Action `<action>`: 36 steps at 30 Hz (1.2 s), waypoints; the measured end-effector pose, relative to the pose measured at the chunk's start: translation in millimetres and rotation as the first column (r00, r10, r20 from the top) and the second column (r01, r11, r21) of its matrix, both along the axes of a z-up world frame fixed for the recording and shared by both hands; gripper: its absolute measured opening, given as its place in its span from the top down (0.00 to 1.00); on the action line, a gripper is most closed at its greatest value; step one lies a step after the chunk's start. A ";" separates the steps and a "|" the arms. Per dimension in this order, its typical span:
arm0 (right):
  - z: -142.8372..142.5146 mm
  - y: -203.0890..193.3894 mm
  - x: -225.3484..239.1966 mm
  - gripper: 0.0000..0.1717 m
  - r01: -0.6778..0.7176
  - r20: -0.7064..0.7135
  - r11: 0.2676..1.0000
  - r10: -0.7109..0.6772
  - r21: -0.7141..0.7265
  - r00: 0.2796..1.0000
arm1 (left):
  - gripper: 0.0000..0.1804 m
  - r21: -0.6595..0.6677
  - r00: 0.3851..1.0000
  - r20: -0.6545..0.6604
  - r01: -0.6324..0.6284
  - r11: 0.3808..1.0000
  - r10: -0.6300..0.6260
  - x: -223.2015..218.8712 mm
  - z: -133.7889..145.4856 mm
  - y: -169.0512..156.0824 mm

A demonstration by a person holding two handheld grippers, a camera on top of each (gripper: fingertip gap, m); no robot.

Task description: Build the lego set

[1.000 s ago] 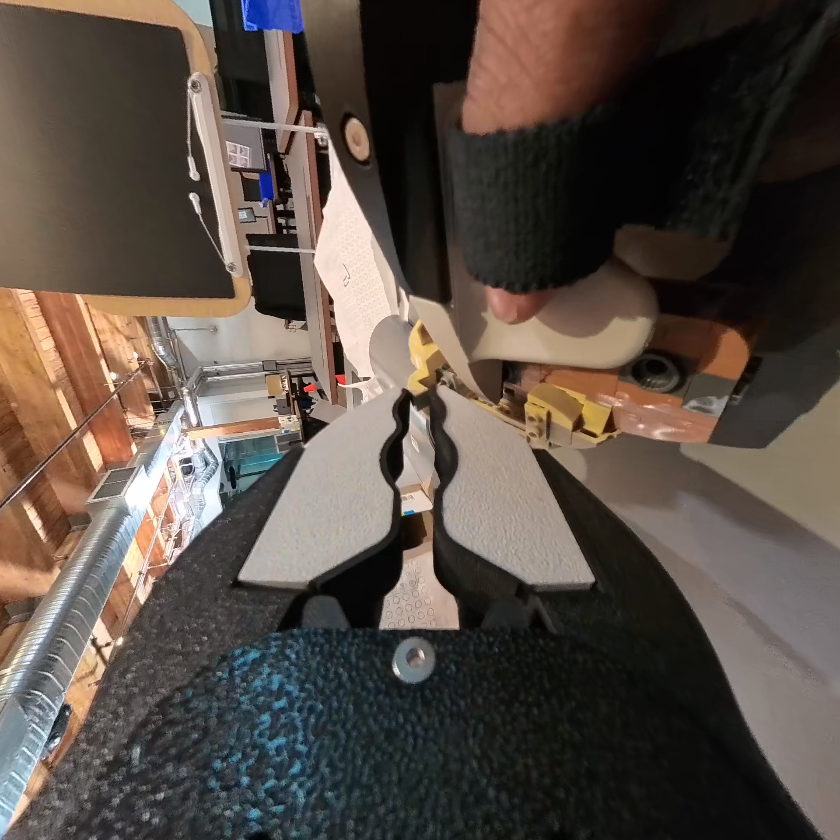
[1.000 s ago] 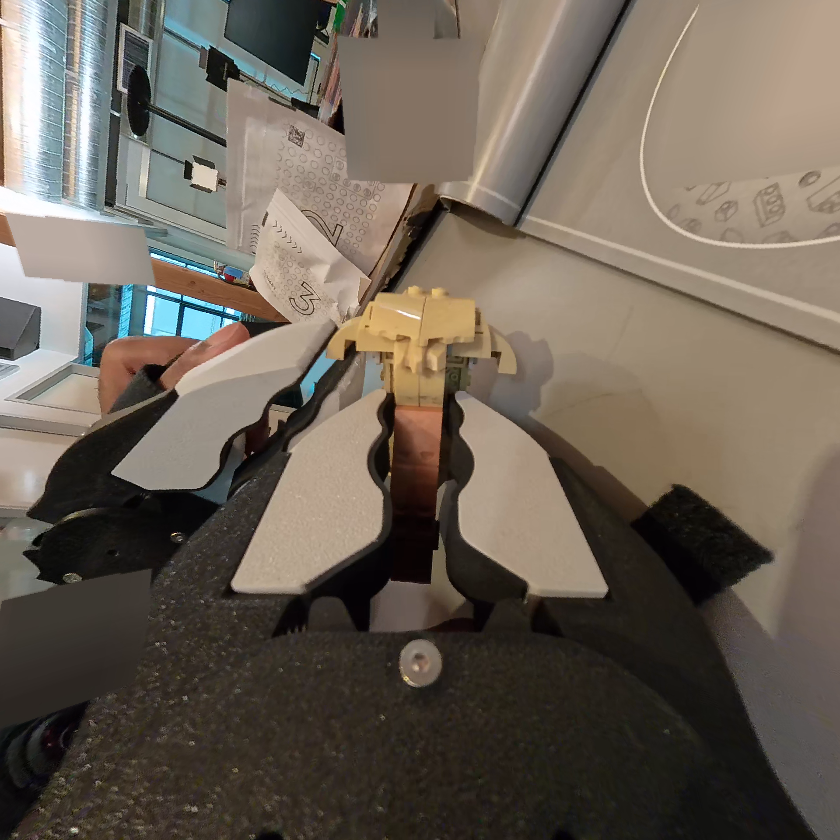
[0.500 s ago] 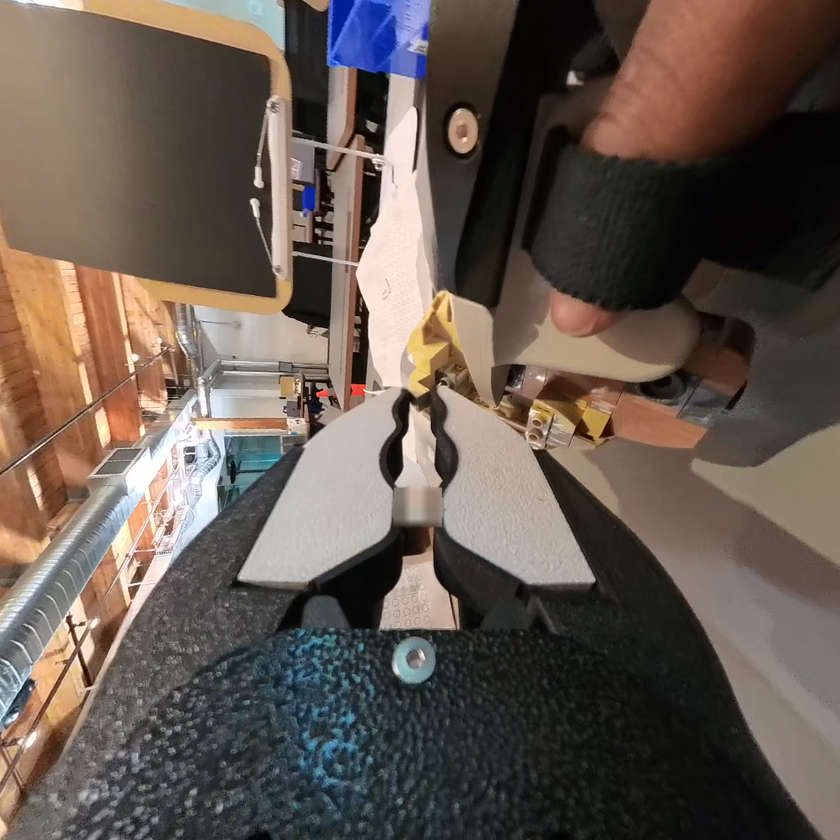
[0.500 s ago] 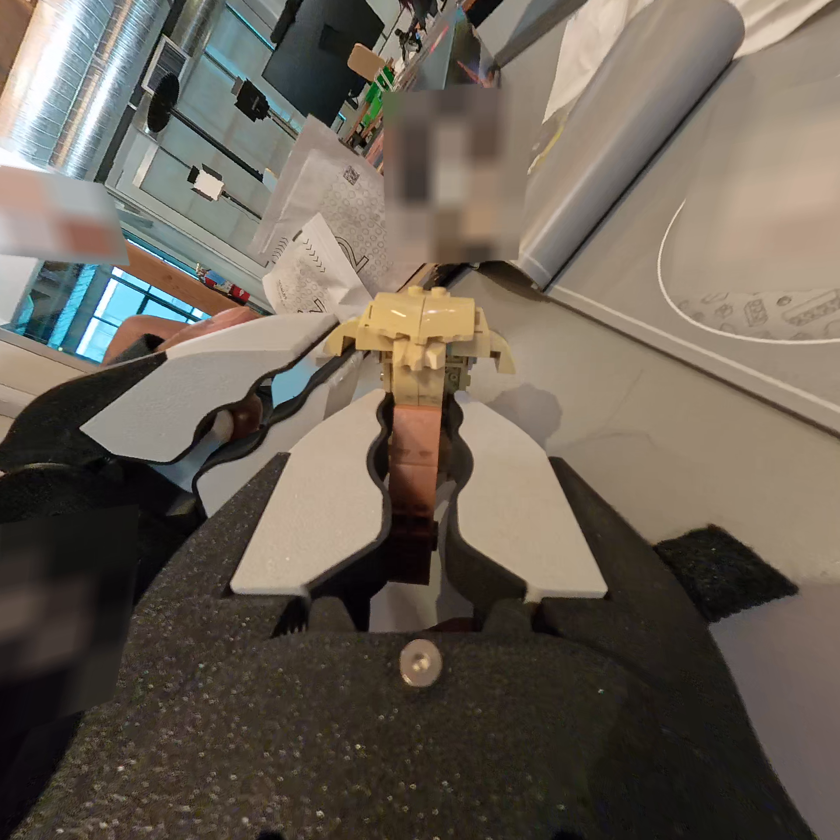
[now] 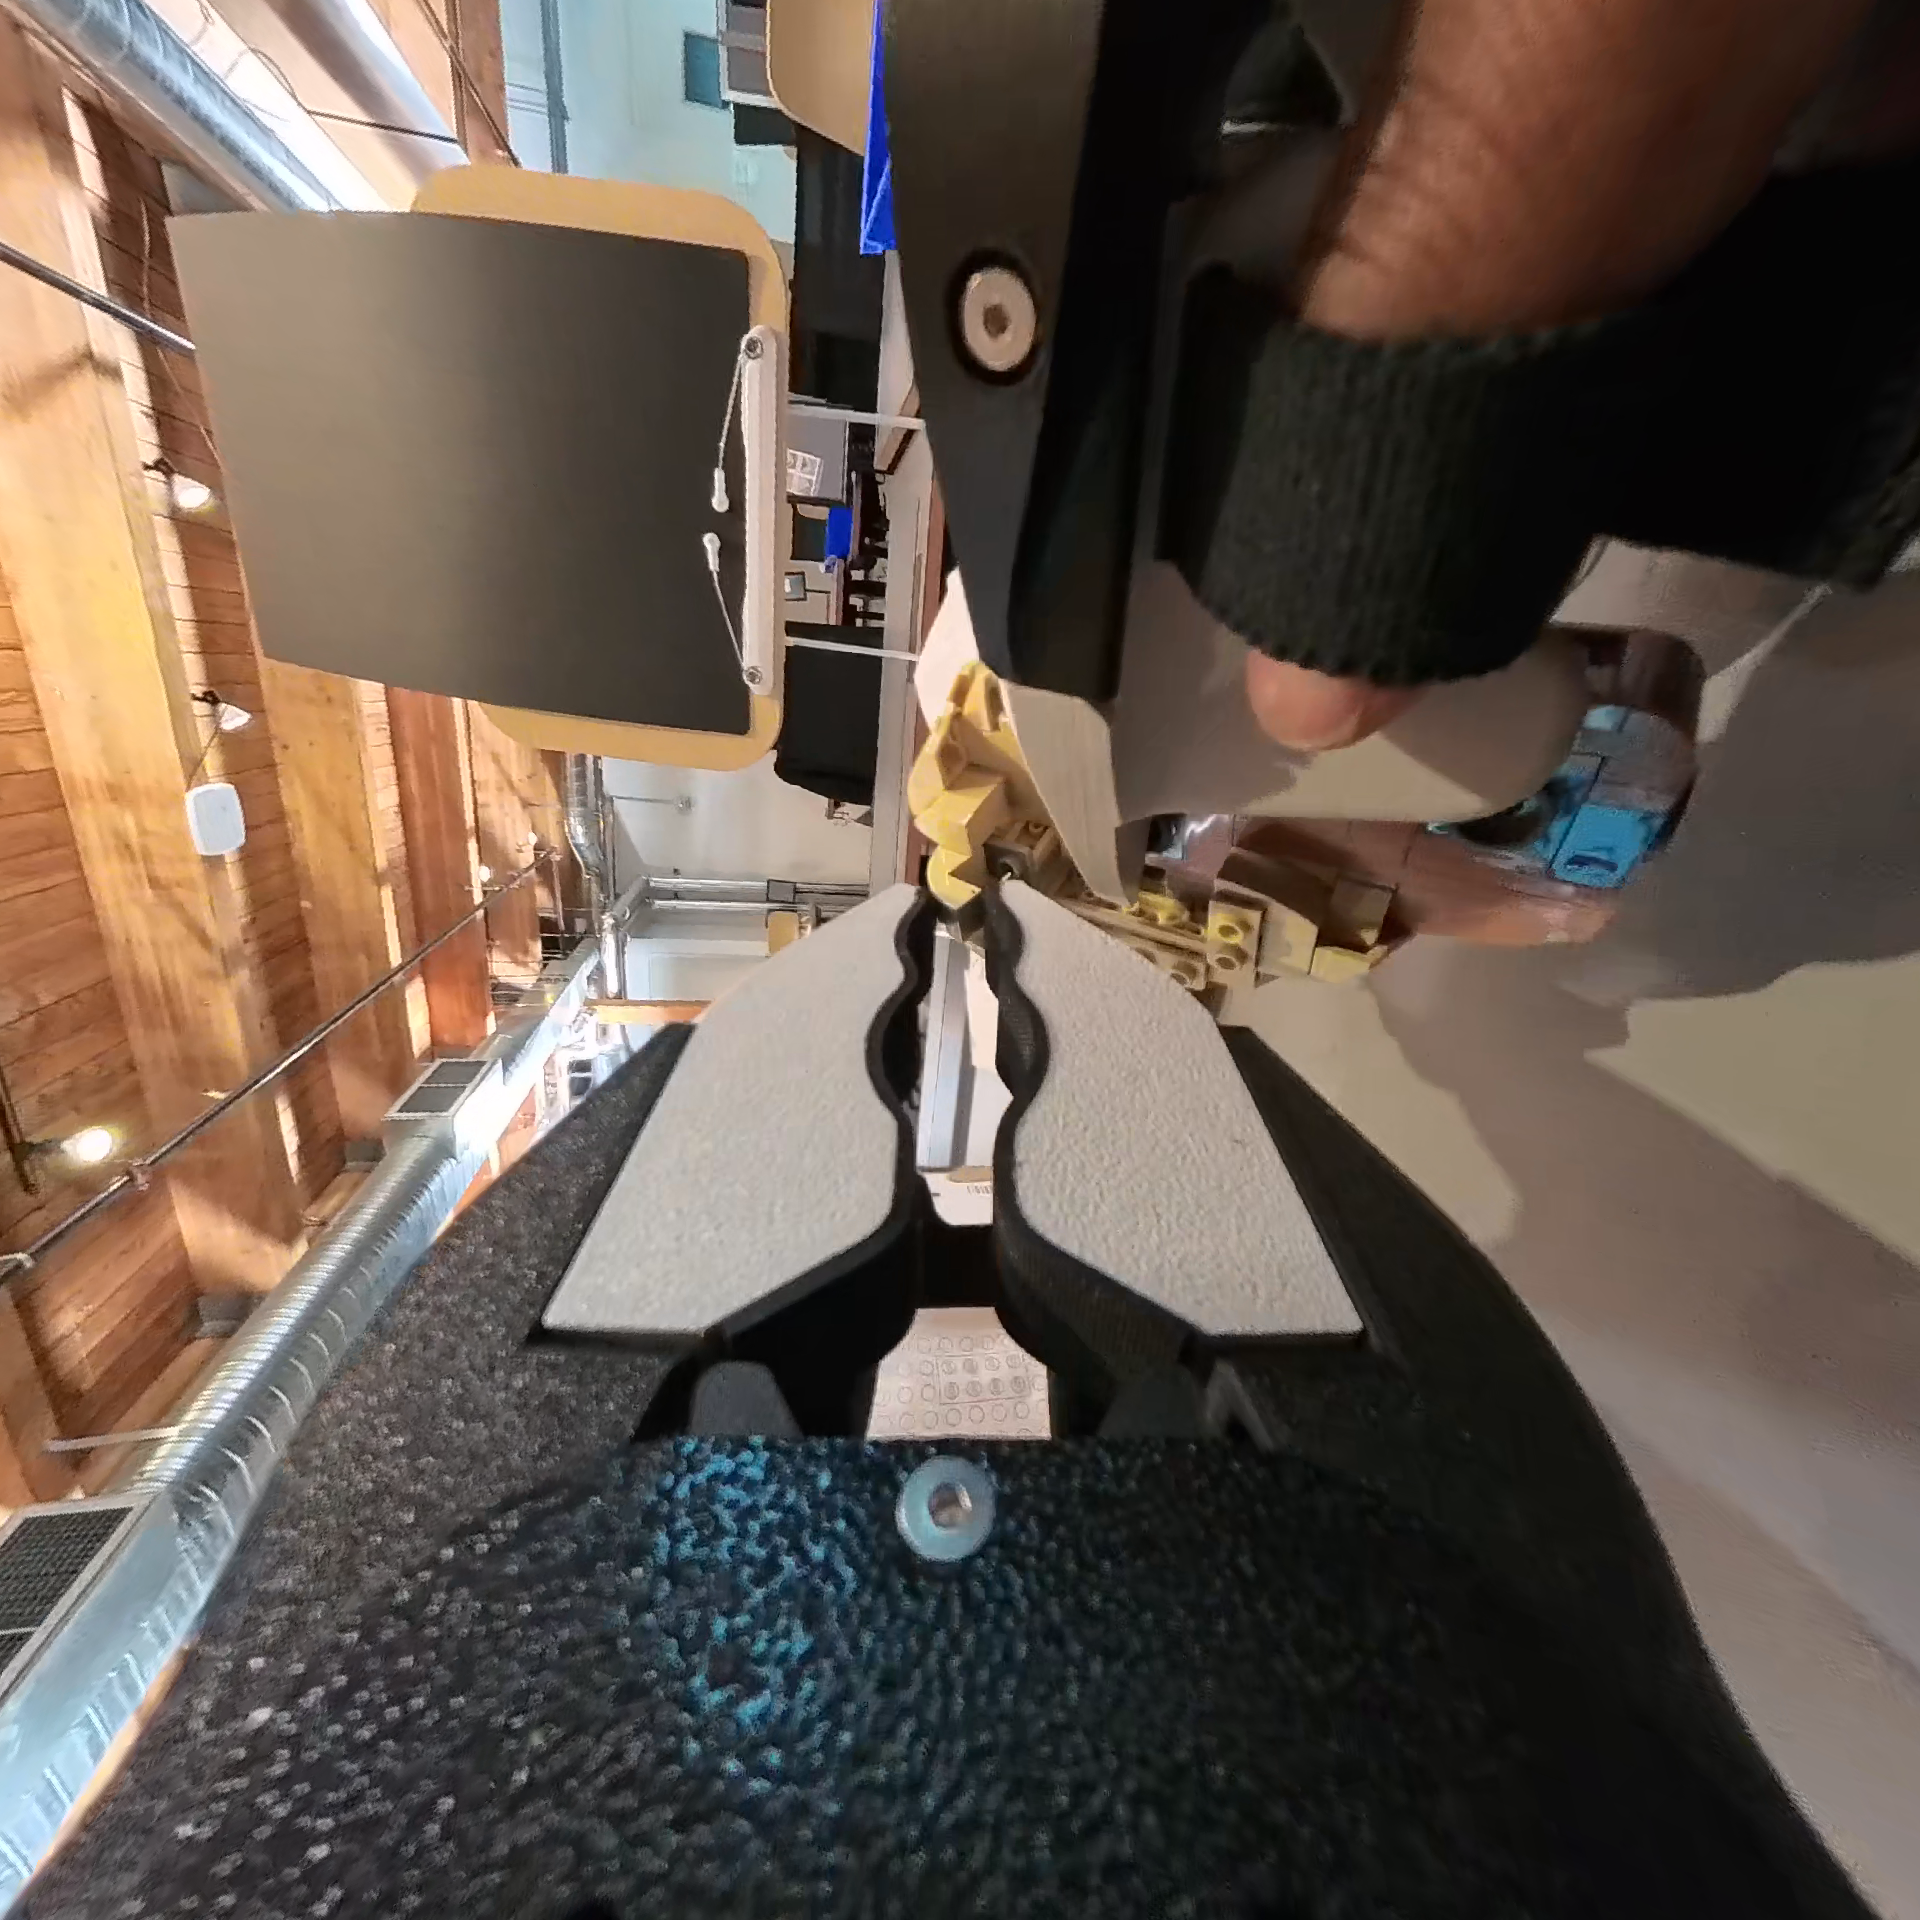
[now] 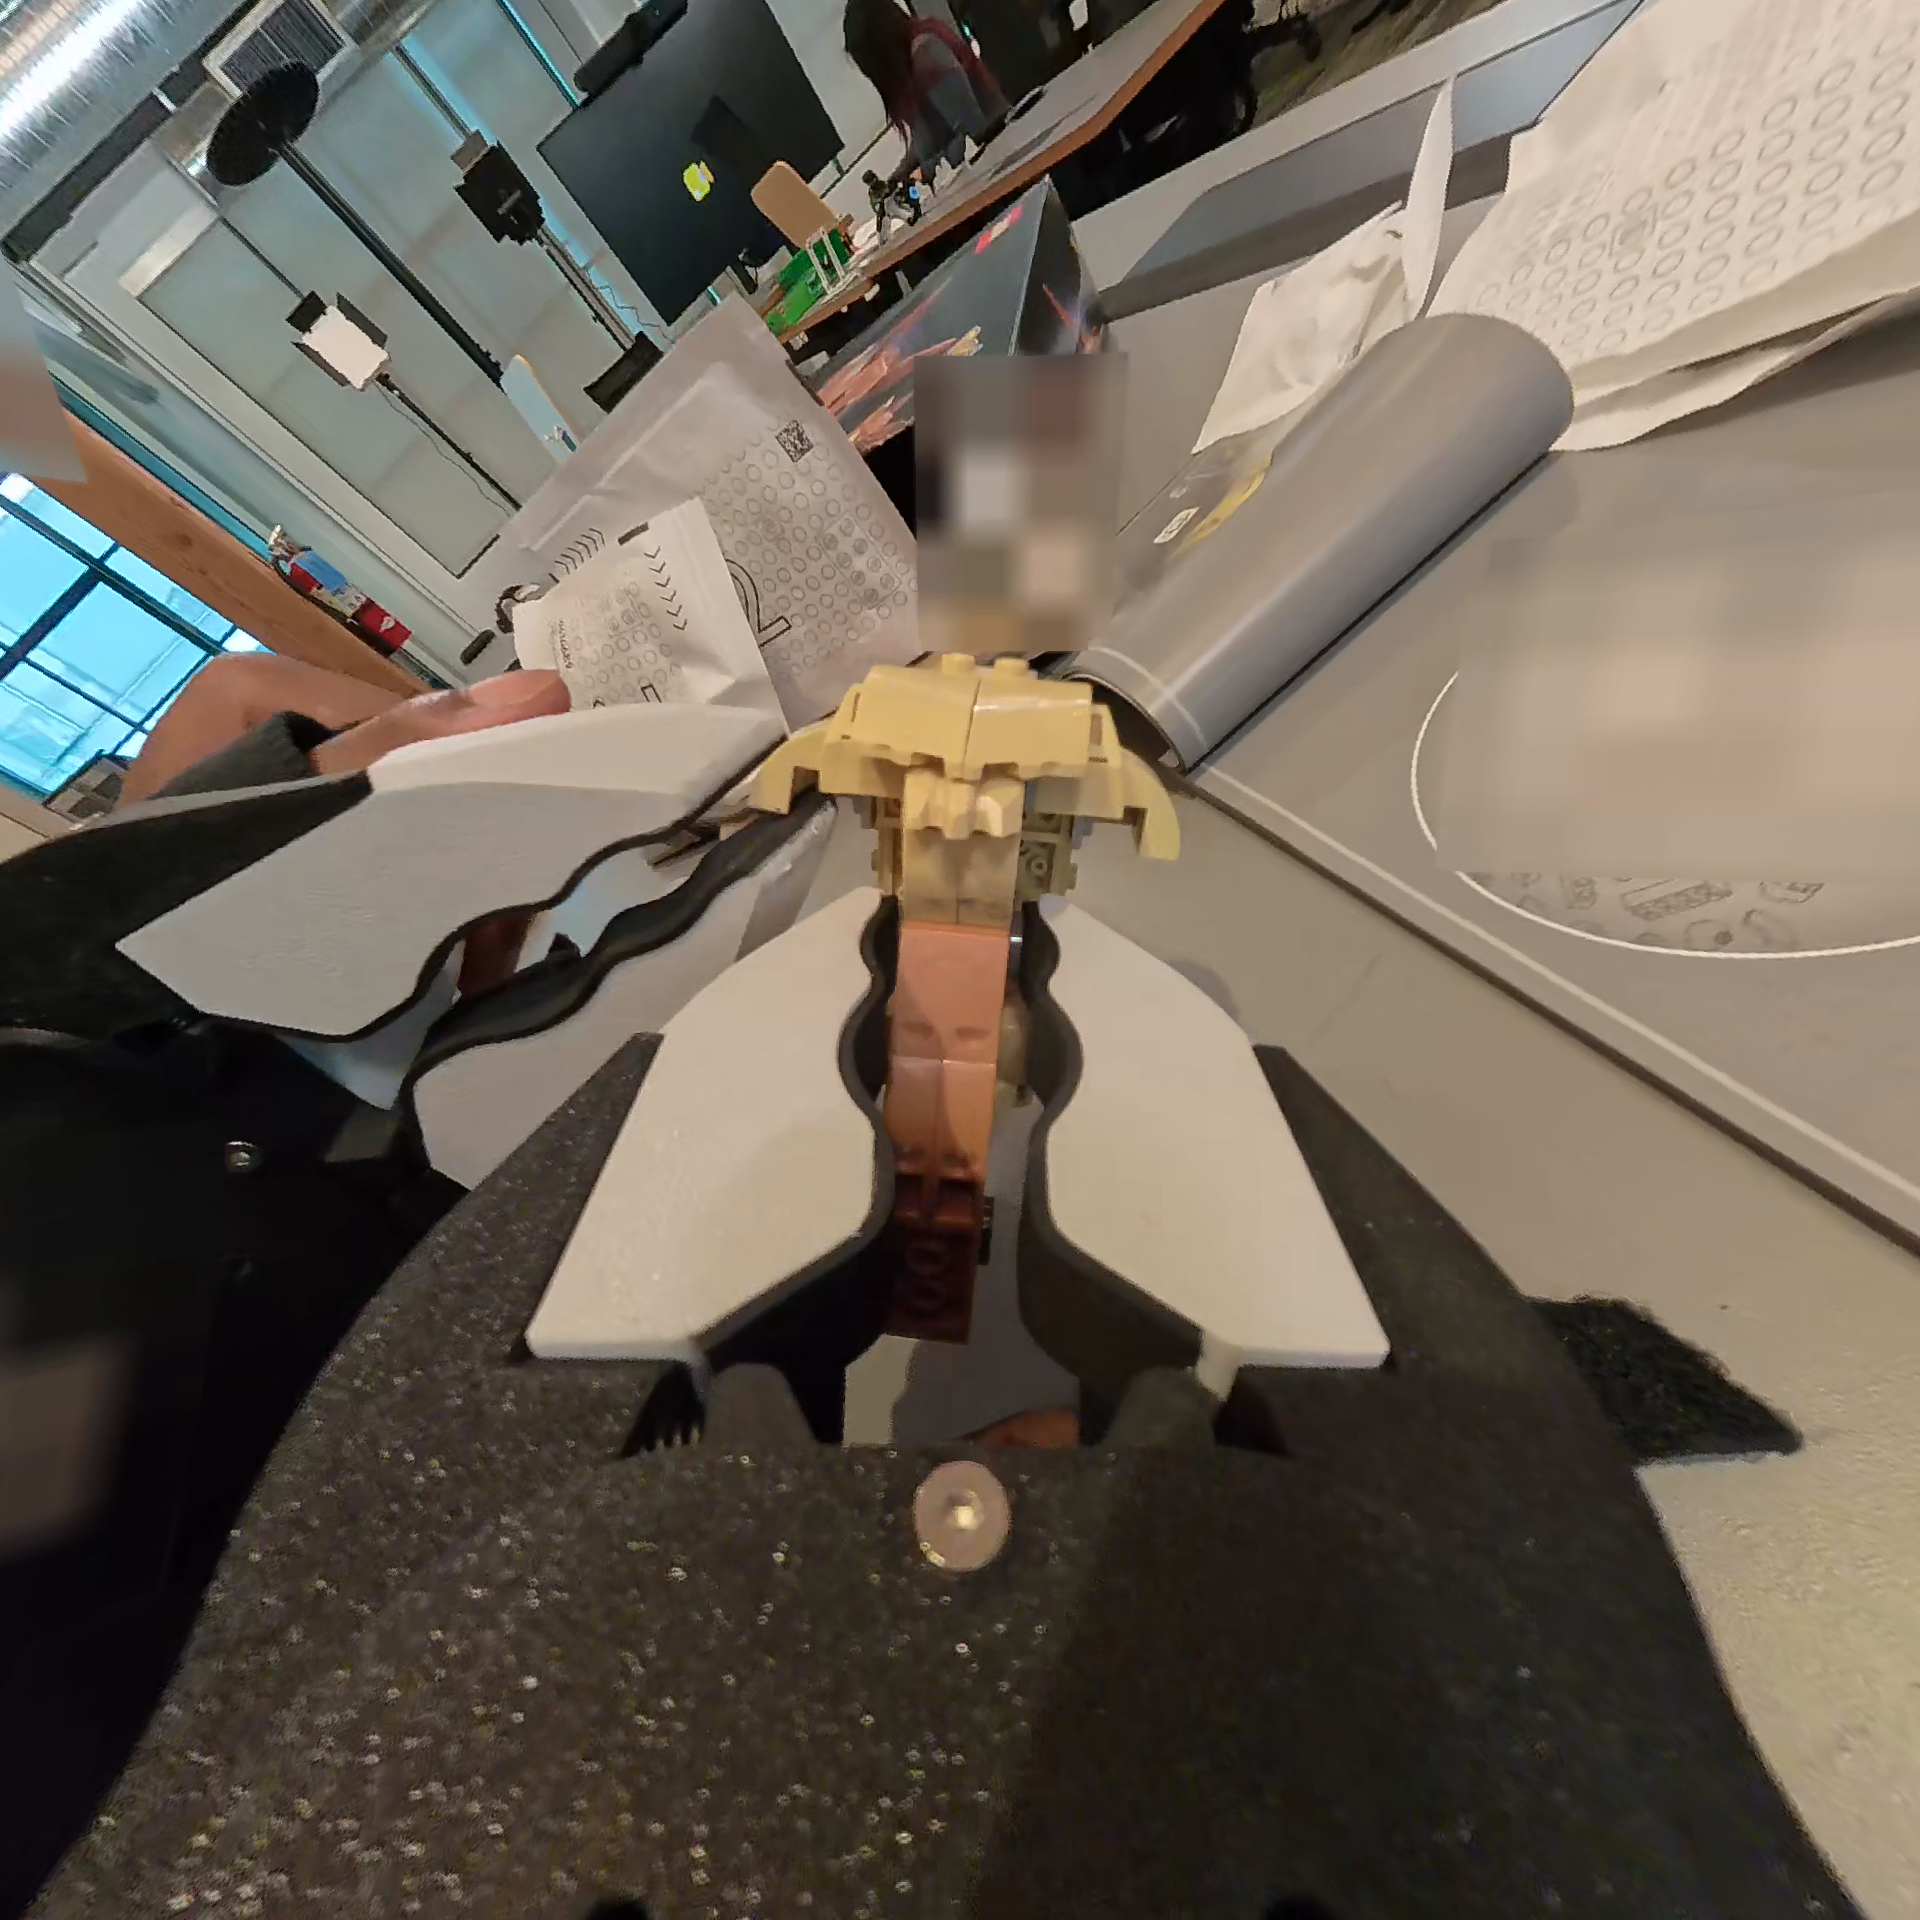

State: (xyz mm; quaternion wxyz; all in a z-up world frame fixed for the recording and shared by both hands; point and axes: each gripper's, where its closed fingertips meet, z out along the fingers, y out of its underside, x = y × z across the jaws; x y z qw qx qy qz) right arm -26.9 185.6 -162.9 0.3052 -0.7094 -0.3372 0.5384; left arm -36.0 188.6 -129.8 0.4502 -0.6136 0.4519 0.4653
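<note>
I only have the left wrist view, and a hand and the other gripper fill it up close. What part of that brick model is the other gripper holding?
Observer: The right gripper is closed on the brick model's brown body, with a pad pressed on each side. The tan head sticks out past its fingertips.
Operator: Where are my tips on it?
Observer: The left gripper is at the head's left side, tips at the curved tan piece.
Operator: What's behind?
Observer: A grey mat with a white curved line, and printed paper bags.
</note>
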 end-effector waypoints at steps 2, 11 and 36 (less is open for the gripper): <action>0.9 0.5 0.5 0.87 0.004 -0.003 1.000 -0.003 0.011 1.000 | 0.95 -0.001 1.000 -0.014 0.002 1.000 -0.002 0.4 0.5 0.5; 5.0 1.1 2.2 0.87 0.007 -0.027 0.999 -0.006 0.033 1.000 | 0.95 -0.003 1.000 0.005 0.016 1.000 -0.016 1.7 3.0 2.2; 1.9 5.4 -0.4 0.87 -0.008 -0.027 0.998 0.006 -0.066 1.000 | 0.90 -0.071 0.993 0.103 0.056 0.996 -0.049 -2.2 -6.1 6.4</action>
